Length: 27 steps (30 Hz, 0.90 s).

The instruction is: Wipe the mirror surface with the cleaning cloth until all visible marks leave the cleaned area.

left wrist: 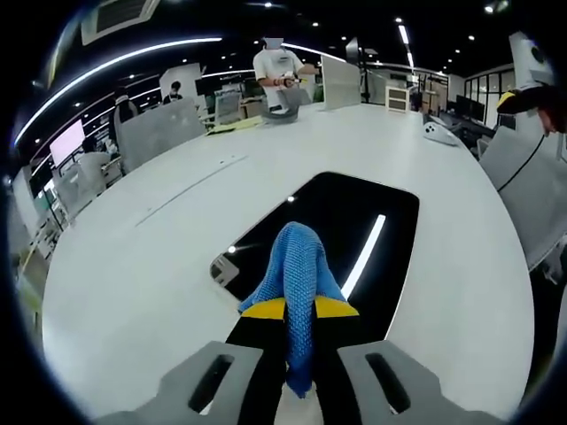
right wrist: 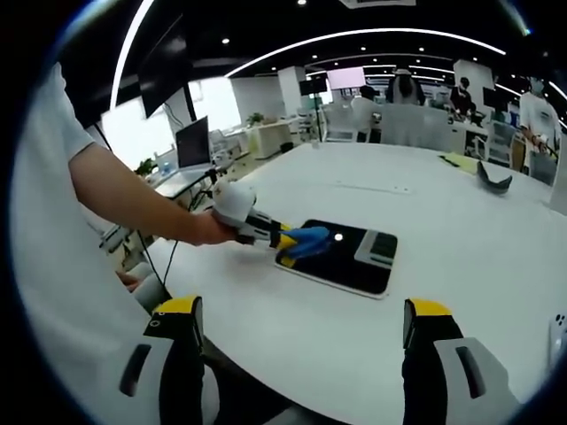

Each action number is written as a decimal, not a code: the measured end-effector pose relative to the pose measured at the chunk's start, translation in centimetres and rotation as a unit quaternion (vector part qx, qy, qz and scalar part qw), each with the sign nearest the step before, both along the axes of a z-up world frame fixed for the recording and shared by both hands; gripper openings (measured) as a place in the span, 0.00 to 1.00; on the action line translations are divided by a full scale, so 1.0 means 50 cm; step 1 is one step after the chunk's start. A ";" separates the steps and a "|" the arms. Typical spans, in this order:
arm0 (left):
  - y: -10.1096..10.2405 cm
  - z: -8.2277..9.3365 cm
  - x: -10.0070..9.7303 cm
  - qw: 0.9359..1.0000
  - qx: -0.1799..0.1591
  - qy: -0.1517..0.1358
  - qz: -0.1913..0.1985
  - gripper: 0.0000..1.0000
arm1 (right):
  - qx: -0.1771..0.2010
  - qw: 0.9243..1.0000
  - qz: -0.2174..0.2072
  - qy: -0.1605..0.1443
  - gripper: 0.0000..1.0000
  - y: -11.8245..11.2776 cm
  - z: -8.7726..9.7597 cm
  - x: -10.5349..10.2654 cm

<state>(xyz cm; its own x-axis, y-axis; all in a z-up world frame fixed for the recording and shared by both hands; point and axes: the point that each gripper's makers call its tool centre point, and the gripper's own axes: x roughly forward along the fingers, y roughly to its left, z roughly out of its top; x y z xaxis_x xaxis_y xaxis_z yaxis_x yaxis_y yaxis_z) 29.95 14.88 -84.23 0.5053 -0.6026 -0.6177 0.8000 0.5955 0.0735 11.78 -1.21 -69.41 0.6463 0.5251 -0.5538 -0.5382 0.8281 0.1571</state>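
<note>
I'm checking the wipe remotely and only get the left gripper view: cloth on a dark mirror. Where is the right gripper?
Observer: The right gripper hangs over bare white table, apart from the mirror, jaws wide open and empty.
Operator: Anything on the mirror's far end?
Observer: A pale rectangular patch shows near one corner; I cannot tell if it is a reflection.
Operator: Who holds my gripper?
Observer: A hand grips the left gripper, pressing the blue cloth near the mirror's edge.
</note>
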 end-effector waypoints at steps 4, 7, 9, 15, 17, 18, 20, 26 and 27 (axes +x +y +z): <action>0.007 0.000 -0.003 1.000 0.000 0.002 0.002 0.06 | 0.000 1.000 -0.003 0.001 0.93 -0.002 -0.002 -0.005; 0.012 0.001 -0.005 1.000 0.003 0.001 0.003 0.06 | 0.001 1.000 -0.004 0.001 0.93 -0.002 -0.003 -0.008; 0.016 0.002 -0.007 1.000 0.005 0.001 0.003 0.06 | 0.003 1.000 -0.004 0.001 0.93 -0.001 -0.001 -0.009; 0.029 0.001 -0.009 1.000 0.009 0.005 0.010 0.07 | 0.002 1.000 -0.005 -0.002 0.93 -0.006 0.004 -0.015; 0.035 0.001 -0.012 1.000 0.012 0.006 0.011 0.07 | 0.003 1.000 -0.004 -0.004 0.93 -0.005 0.009 -0.017; 0.039 0.000 -0.013 1.000 0.011 0.009 0.015 0.07 | 0.004 1.000 -0.004 -0.006 0.93 -0.004 0.012 -0.018; 0.042 -0.001 -0.013 1.000 0.010 0.013 0.018 0.07 | 0.005 1.000 -0.004 -0.008 0.93 -0.004 0.015 -0.017; 0.042 -0.001 -0.014 0.999 0.006 0.022 0.037 0.07 | 0.006 1.000 -0.001 -0.009 0.93 -0.004 0.013 -0.015; 0.042 -0.001 -0.013 0.999 0.001 0.032 0.041 0.07 | 0.006 1.000 -0.001 -0.008 0.93 -0.006 0.011 -0.018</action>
